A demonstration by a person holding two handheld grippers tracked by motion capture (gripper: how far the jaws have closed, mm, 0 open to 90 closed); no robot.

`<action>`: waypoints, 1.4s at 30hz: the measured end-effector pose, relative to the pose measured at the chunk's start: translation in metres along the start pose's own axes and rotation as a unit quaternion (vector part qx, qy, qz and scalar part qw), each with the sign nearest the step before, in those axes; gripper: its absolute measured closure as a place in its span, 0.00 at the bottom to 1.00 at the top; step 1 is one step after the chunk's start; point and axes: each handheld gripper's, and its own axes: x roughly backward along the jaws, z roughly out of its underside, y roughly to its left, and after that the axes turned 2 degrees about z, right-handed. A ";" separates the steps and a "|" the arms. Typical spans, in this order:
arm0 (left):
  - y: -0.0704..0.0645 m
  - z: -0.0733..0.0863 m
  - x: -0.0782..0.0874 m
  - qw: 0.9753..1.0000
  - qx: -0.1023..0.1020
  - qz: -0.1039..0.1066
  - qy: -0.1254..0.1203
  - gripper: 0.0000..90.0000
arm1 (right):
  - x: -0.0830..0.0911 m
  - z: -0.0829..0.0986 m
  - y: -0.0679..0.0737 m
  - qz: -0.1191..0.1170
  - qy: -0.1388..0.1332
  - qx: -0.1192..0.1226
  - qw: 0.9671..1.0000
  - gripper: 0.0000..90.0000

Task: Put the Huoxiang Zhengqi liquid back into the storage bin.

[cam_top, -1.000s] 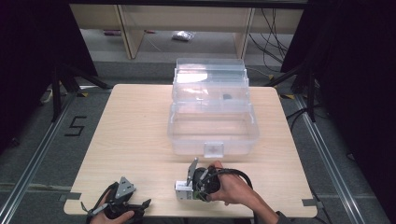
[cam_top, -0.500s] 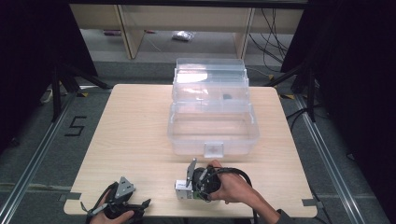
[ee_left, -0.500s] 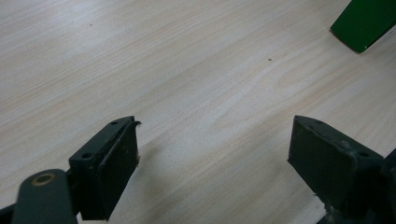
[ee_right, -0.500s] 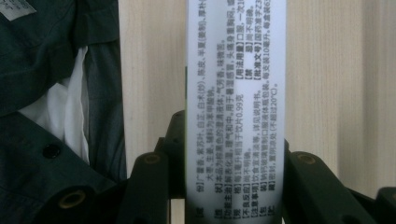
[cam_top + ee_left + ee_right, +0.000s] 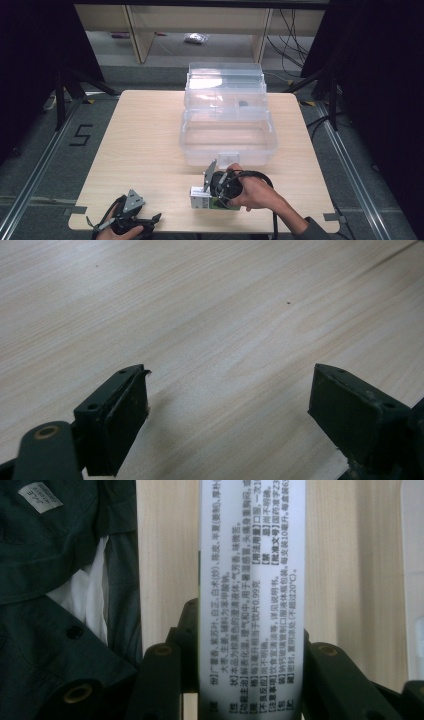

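Note:
A small white carton with green on its side [image 5: 202, 198] lies near the table's front edge, and my right gripper [image 5: 209, 196] is shut on it, pointing left. In the right gripper view the white carton [image 5: 252, 595], covered in small black print, stands between the two jaws, which press on its sides. My left gripper [image 5: 150, 221] rests at the front left corner of the table. Its jaws [image 5: 230, 390] stand wide open over bare wood with nothing between them. A clear plastic storage box [image 5: 227, 142] with its lid raised sits beyond the right gripper.
A small dark item [image 5: 243, 104] lies in the box's upper tray. The wooden table [image 5: 145, 140] has bare room at the left. Dark stands and cables flank the table, and shelving stands behind. The person's dark clothing [image 5: 55, 580] is close to the right gripper.

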 end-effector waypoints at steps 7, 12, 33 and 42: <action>0.001 0.000 0.000 1.000 0.002 0.003 -0.001 0.17 | 0.022 0.004 -0.010 -0.008 -0.002 -0.016 1.000 0.72; 0.000 0.000 0.000 1.000 0.002 -0.001 0.000 0.17 | 0.035 0.007 -0.018 -0.006 0.005 -0.017 1.000 0.72; 0.000 0.000 -0.001 1.000 0.003 0.004 0.000 0.17 | 0.086 0.020 -0.048 0.005 0.024 -0.039 0.999 0.72; 0.000 0.000 -0.001 1.000 0.003 0.005 -0.001 0.17 | 0.103 0.029 -0.062 0.014 0.019 -0.057 0.998 0.72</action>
